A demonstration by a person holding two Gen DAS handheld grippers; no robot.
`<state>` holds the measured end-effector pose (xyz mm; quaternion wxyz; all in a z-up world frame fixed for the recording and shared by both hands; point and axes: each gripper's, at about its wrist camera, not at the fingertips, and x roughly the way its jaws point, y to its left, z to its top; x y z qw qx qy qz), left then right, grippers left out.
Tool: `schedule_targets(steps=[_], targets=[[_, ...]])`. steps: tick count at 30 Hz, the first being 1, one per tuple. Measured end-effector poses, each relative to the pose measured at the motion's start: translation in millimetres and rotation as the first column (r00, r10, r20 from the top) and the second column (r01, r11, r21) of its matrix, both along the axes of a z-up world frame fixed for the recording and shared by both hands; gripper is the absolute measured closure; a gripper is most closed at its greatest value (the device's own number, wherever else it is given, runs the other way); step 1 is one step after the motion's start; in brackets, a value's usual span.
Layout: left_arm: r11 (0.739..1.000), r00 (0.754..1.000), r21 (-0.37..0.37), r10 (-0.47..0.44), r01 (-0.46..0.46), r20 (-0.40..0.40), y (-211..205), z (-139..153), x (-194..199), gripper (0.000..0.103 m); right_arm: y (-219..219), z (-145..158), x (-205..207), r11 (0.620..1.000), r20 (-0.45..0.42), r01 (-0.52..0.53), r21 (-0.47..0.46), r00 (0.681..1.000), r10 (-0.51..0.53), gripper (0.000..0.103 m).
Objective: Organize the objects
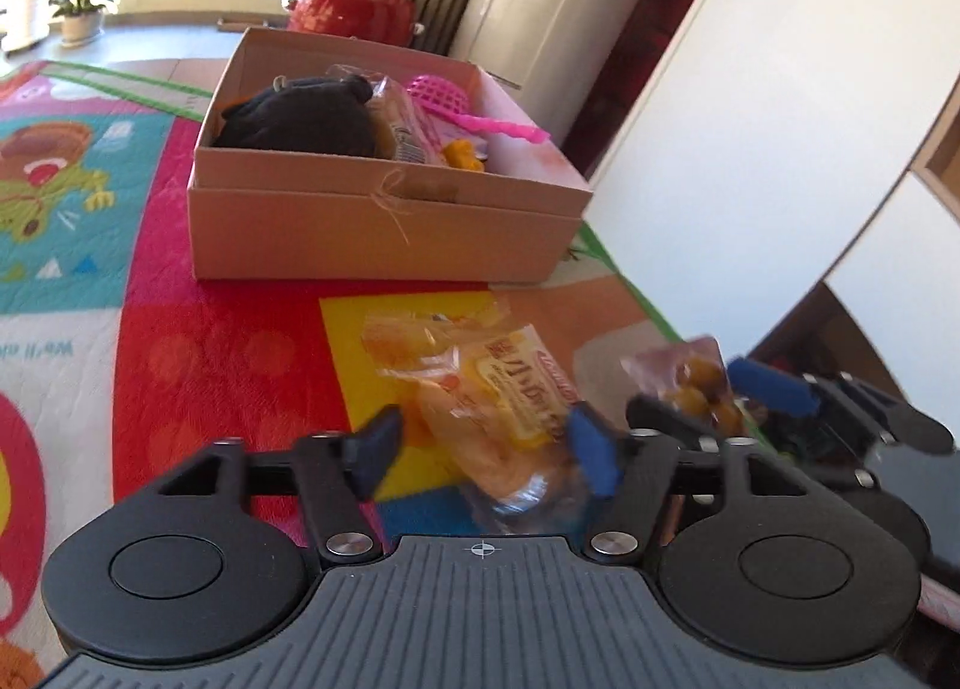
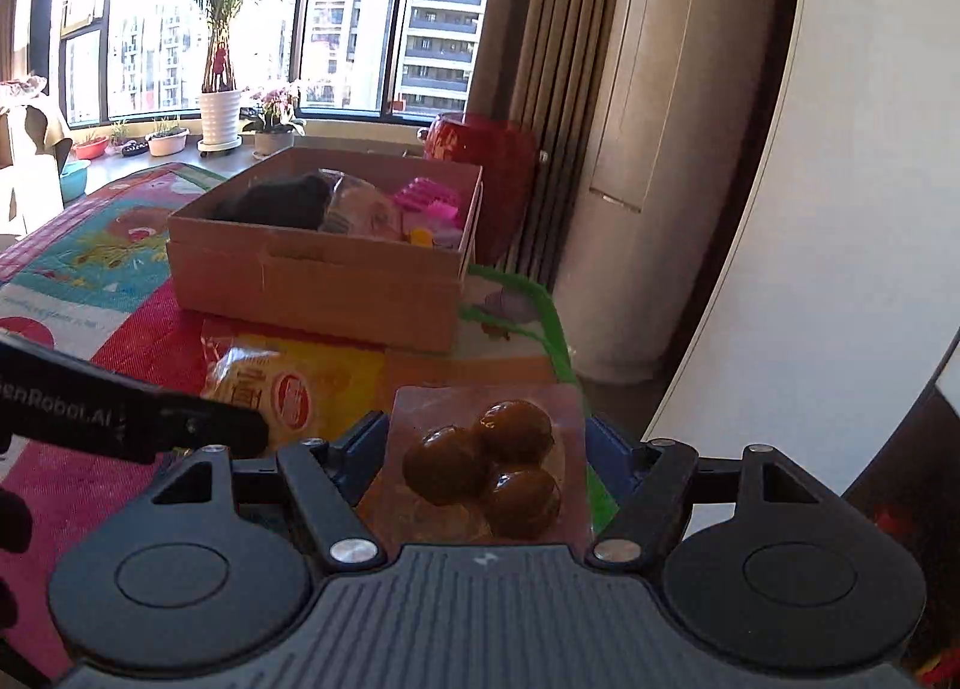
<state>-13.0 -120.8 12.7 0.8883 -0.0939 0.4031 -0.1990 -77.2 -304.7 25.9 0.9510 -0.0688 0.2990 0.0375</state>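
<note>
- Two grippers, each holding a snack for boxing: left gripper [image 1: 486,443] clamps bread pkt [image 1: 498,407].
- Right gripper [image 2: 486,449] clamps egg pkt [image 2: 486,464], aimed twd cardboard box [image 2: 312,281].

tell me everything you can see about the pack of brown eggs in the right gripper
The egg pack is a clear, glossy plastic pouch holding three round, shiny brown eggs clustered together, likely vacuum-sealed. It sits between the fingers of the right gripper, which is shut on it, and it appears to be held above the colourful play mat. In the left wrist view the same pack appears to the right of the bread packet, its flat sealed edge sticking out. The cardboard box lies ahead.
</note>
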Motion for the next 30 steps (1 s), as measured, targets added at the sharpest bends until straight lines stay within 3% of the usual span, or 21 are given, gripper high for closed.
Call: schedule_targets(steps=[3, 10, 11, 14, 30], targets=[[0.999, 1.000, 0.037, 0.013, -0.013, -0.002, -6, -6, 12, 0.006, 2, -10, 2, 1.000, -0.019, -0.010, 0.015, 1.000, 0.010, 0.031], [0.997, 1.000, 0.073, 0.022, -0.024, 0.020, -18, -6, 29, 0.007, 3, -23, 4, 1.000, -0.050, -0.010, 0.007, 0.999, 0.010, 0.030], [0.996, 0.999, 0.084, 0.011, -0.014, 0.033, -20, -7, 30, 0.010, 3, -24, 3, 1.000, -0.046, -0.008, 0.004, 0.999, 0.008, 0.030], [0.998, 0.998, 0.046, -0.039, 0.036, 0.056, -12, -5, 28, 0.038, 6, -22, 2, 1.000, -0.055, -0.016, 0.015, 0.998, 0.016, 0.030], [0.975, 0.989, 0.218, -0.080, 0.052, 0.124, 74, 11, -37, 0.042, 56, 13, -4, 0.990, -0.037, -0.143, 0.013, 0.989, 0.143, 0.031]])
